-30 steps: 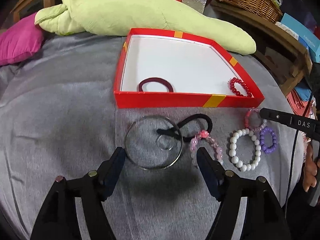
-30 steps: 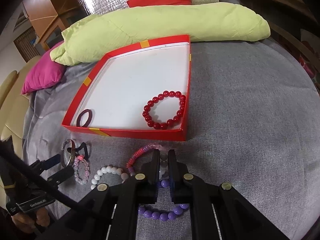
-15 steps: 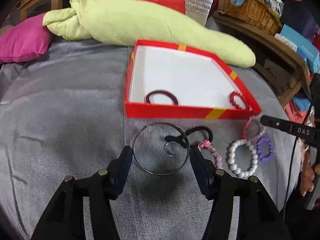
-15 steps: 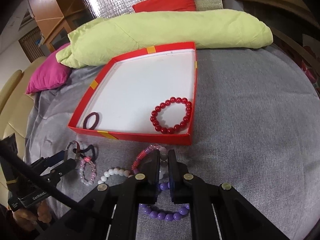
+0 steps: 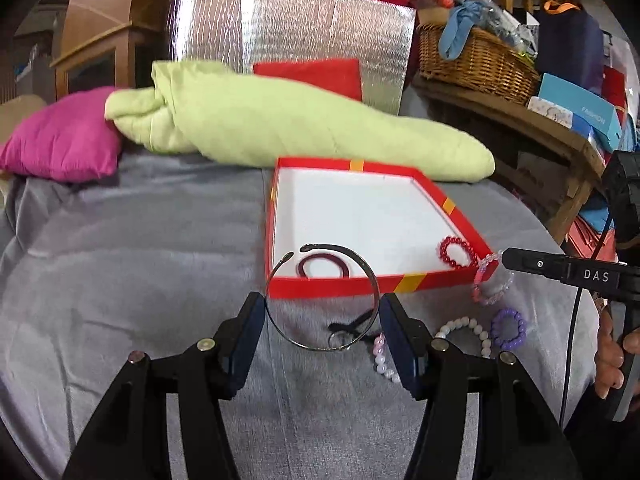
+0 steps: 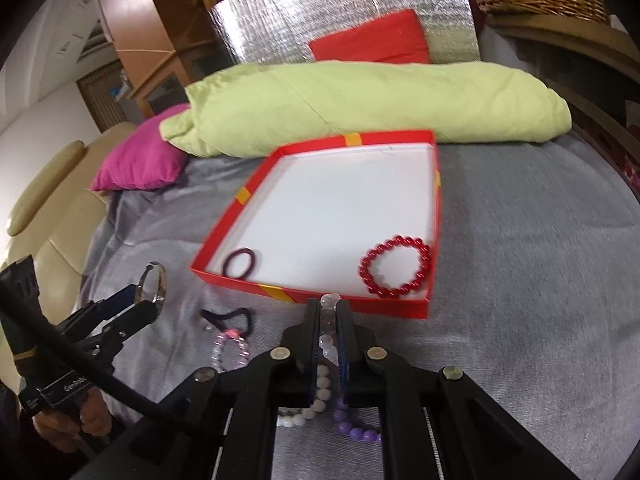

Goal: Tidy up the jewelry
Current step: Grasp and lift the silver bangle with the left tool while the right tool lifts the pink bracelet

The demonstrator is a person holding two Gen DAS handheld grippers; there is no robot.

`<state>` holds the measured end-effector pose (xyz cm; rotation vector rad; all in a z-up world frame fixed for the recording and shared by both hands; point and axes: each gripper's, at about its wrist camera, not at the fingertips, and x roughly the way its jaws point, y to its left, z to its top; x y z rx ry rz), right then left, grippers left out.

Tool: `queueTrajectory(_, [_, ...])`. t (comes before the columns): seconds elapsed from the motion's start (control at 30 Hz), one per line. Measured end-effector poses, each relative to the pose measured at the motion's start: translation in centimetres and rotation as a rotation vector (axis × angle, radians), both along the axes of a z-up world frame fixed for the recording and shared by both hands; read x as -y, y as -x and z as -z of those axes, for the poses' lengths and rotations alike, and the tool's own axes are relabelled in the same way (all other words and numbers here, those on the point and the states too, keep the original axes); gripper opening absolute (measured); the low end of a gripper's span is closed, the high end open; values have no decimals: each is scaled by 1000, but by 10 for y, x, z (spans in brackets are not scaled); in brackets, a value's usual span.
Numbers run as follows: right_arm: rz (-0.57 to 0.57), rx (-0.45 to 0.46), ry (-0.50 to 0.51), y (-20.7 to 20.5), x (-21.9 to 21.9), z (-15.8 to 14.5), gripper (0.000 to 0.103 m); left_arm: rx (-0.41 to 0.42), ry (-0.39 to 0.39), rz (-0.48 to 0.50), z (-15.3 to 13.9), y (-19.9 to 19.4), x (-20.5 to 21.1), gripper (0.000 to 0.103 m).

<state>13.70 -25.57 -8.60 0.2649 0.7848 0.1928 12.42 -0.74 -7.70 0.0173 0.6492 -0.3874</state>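
The left gripper (image 5: 322,320) has its jaws partly open and pressed against the two sides of a thin metal bangle (image 5: 322,297), which hangs clear of the grey blanket (image 5: 120,280) just in front of the red box (image 5: 340,286). The right gripper (image 6: 329,334) is pinched tight on a pink and clear bead bracelet (image 6: 329,312), also lifted and close to the box's near wall.

The bangle is a stiff, light, open hoop (its two knobbed ends do not meet), so it probably springs a little under squeeze and could slip or twist out of smooth pads; gripping it across its widest part, as now, looks the safest hold. The bead bracelet is likely elastic and floppy, light, and will dangle and swing from whatever bead is pinched.

Already in the box lie a dark red hair tie (image 6: 240,263) and a red bead bracelet (image 6: 396,266). On the blanket remain a black hair tie (image 6: 228,316), a pale pink bracelet (image 6: 230,350), a white bead bracelet (image 5: 464,330) and a purple one (image 5: 508,329).
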Motion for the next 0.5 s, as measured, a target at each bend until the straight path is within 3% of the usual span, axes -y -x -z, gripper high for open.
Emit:
queueTrajectory(0.33, [-30,87,-34,9,-7,-17,9,23,-64,6,1,1,12,61])
queueTrajectory(0.5, [-21,88,-40,9,-5,-16,9,42,-85,5,1,5,15,61])
